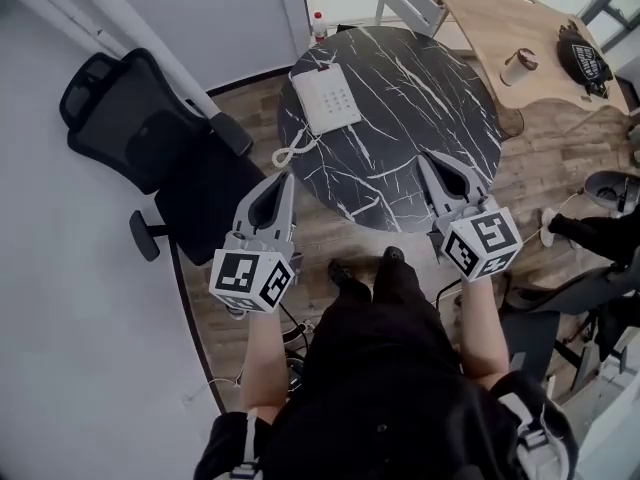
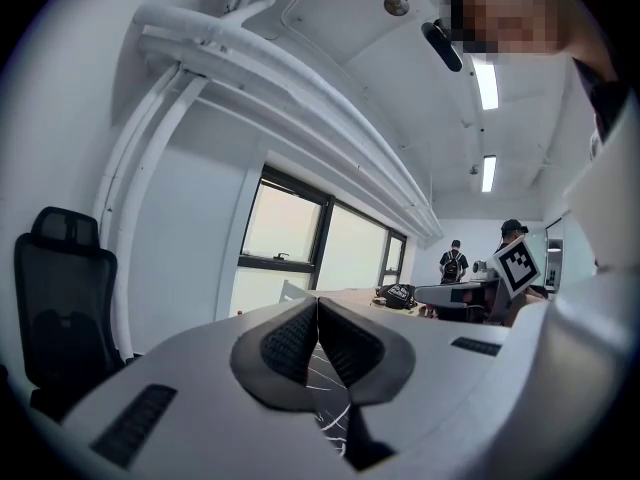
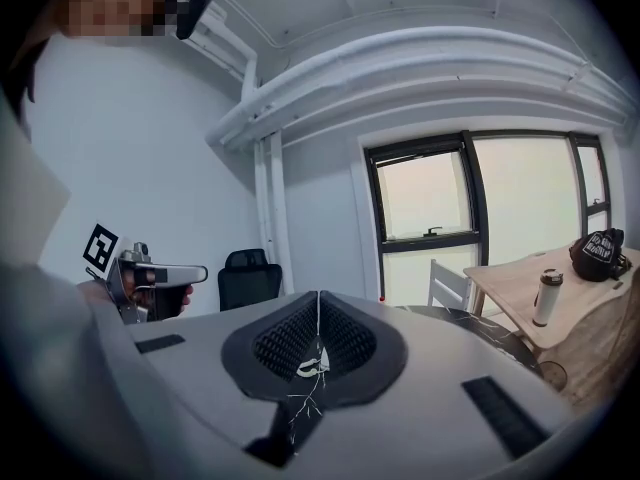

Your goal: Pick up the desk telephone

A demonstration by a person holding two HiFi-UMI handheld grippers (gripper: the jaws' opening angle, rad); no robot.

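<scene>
A white desk telephone (image 1: 327, 96) lies on the far left part of a round black marble table (image 1: 420, 108). Its coiled cord (image 1: 293, 150) hangs over the table's left edge. My left gripper (image 1: 286, 176) is shut and empty, its tip just short of the table's near-left rim, below the cord. My right gripper (image 1: 426, 157) is shut and empty too, with its tip over the table's near edge, right of the phone. In the left gripper view the pads (image 2: 290, 340) meet with nothing between them. The right gripper view shows the same closed pads (image 3: 345, 338), with marble behind them.
A black office chair (image 1: 150, 138) stands left of the table. A wooden table (image 1: 510, 23) at the back right carries a cup (image 1: 518, 66) and a black bag (image 1: 585, 56). A red-capped bottle (image 1: 319, 25) and a white chair (image 1: 410, 3) stand behind. People (image 2: 455, 261) stand far off.
</scene>
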